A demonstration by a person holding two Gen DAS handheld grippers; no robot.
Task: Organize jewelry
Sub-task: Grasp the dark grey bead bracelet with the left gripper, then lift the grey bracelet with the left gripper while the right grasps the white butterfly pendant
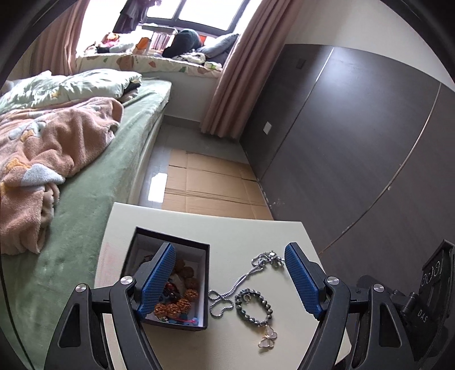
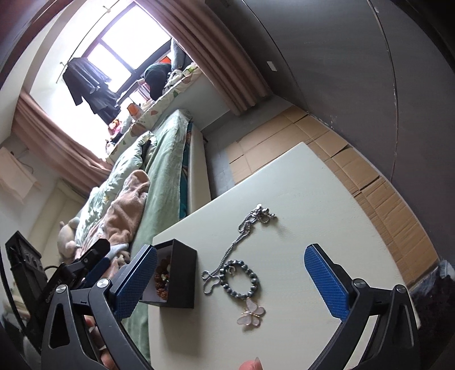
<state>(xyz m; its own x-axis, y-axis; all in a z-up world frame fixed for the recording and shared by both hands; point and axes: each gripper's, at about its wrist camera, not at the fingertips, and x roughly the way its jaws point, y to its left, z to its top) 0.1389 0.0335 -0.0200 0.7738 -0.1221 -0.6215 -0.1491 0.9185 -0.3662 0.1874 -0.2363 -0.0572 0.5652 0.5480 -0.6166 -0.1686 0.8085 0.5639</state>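
Beside a green bed (image 1: 93, 182), the white desk (image 1: 250, 236) carries a black box (image 1: 199, 284) of beads near its left edge. Just right of it lie a chain (image 1: 244, 277) and a bracelet (image 1: 254, 306) with a butterfly charm (image 1: 267, 337). Left gripper (image 1: 230, 281) and right gripper (image 2: 230, 280) both hang open, holding nothing.

Bed (image 1: 93, 182) with green cover, bearing a crumpled peach blanket (image 1: 42, 148) and a pale patterned quilt (image 1: 85, 82). Flattened cardboard (image 1: 210, 182) on the floor beside a dark panelled wall (image 1: 355, 142). Pink curtains (image 1: 236, 71) flanking a bright window (image 1: 210, 11); dark garment (image 2: 88, 82) hanging before the window.
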